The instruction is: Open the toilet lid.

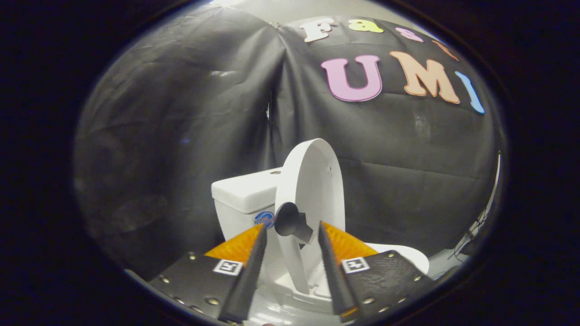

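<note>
We held the gripper [290, 235] wide, touching nothing, with the knob [290, 220] just ahead between its fingers. The lid [312, 190] stood nearly upright against the tank [244, 192] beyond; we judged a gentle final push wisest.

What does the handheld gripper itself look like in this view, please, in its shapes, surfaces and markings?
The gripper has two long wedge-shaped fingers with ridged inner faces, tapering forward. Each is mounted on a dark textured plate studded with round metal rivets, and each plate carries a small square black-and-white marker. No cables or sleeve are visible.
</note>
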Tool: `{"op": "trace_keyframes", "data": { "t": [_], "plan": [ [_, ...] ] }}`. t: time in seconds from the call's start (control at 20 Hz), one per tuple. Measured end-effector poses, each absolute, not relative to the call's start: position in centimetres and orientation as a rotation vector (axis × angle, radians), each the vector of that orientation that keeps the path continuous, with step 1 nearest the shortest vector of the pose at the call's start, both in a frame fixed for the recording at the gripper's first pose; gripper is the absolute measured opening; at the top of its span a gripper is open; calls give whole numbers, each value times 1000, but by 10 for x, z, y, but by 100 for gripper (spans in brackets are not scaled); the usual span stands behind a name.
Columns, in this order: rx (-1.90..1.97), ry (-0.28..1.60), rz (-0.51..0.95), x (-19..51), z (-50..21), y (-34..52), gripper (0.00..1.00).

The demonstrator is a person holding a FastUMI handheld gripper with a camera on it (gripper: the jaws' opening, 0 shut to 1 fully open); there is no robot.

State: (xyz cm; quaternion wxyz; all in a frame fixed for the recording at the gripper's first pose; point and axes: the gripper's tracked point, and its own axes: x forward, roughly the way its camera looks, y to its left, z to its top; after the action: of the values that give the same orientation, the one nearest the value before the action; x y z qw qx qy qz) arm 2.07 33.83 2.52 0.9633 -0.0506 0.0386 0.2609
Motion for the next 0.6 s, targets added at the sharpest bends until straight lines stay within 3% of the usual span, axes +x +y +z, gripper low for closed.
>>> {"op": "trace_keyframes", "data": {
  "t": [0.2,0.6],
  "plan": [
    [-90,68,503,16,38,307,98],
    [-33,23,336,19,61,195,98]
  ]
}}
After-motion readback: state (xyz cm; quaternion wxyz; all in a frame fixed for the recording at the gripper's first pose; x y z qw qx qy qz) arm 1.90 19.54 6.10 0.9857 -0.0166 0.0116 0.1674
